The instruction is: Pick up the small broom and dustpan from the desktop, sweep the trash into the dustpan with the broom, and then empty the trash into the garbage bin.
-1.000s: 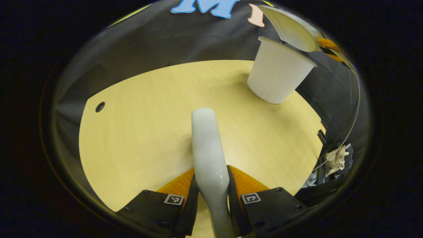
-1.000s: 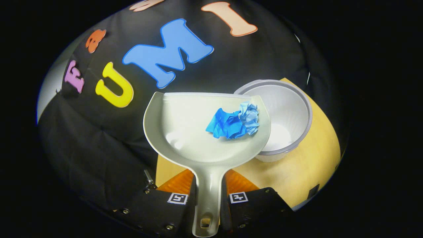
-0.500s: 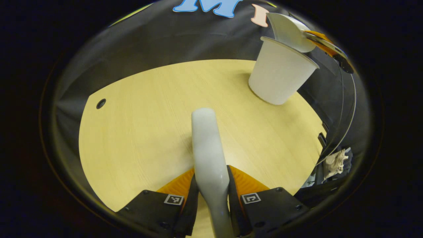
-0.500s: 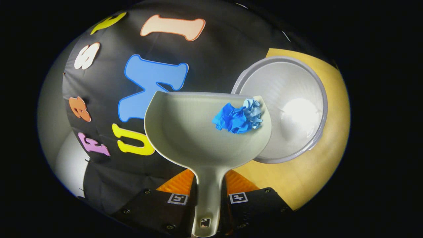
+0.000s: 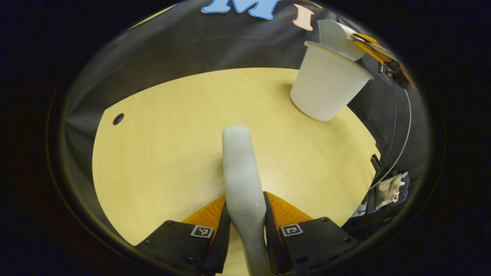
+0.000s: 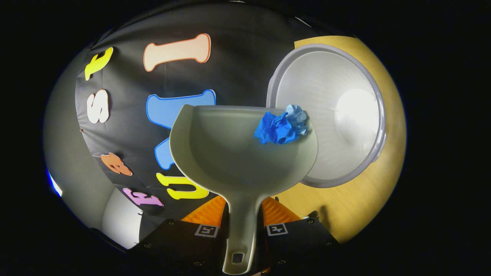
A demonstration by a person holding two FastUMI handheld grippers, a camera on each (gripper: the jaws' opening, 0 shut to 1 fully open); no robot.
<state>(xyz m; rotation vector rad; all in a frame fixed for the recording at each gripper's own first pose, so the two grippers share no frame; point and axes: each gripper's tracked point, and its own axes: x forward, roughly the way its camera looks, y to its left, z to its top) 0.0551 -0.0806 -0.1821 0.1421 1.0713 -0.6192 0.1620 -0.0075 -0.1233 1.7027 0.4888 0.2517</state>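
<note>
Two blue paper wads [image 6: 283, 126] sit at the dustpan's [image 6: 234, 153] far right lip, over the garbage bin [image 6: 337, 115]; right gripper [image 6: 242, 226] pinches its handle; left gripper [image 5: 245, 226] clamps the broom handle [image 5: 239, 168] (idle over the desktop [image 5: 161, 153]); sweeping looks done, tipping remains.

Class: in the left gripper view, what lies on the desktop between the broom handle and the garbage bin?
Nothing: bare desktop separates broom handle from garbage bin.

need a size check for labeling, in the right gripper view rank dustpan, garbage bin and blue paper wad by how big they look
1. dustpan and garbage bin: look about alike; the dustpan sits nearer the camera and covers part of the bin, so no ranking.
2. blue paper wad: clearly smallest, at the dustpan's front edge.
</note>
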